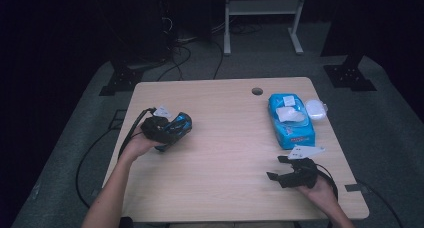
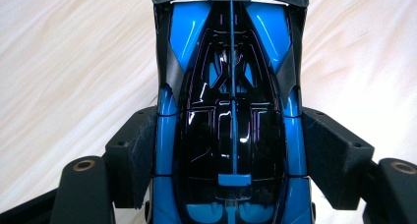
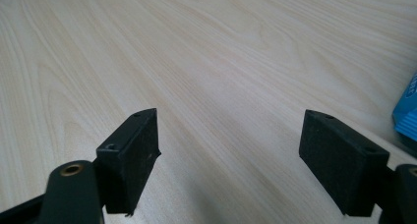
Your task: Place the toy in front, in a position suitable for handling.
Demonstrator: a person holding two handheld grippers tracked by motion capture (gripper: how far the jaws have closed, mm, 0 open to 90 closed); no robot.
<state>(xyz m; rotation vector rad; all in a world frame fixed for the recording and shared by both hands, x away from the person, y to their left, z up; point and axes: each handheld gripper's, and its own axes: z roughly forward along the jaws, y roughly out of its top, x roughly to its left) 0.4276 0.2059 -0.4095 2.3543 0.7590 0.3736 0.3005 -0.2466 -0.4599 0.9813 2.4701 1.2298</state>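
Note:
A glossy blue and black toy car point(image 2: 231, 126) sits lengthwise between my left gripper's pads point(image 2: 135, 155), which press on both its sides. In the high view the left gripper point(image 1: 172, 130) holds the car point(image 1: 181, 123) at the table's left side, seemingly just clear of the wood. My right gripper point(image 1: 276, 168) hovers low near the front right of the table, its jaws pointing left. Its two black pads point(image 3: 133, 155) stand wide apart in the right gripper view, with bare wood between them.
A blue pack of wipes point(image 1: 291, 120) lies at the right rear of the light wooden table point(image 1: 225, 153), its white flap lifted; its corner point(image 3: 407, 111) shows beside my right gripper. A round white lid point(image 1: 316, 109) lies next to it. A cable hole point(image 1: 257, 91) sits near the far edge.

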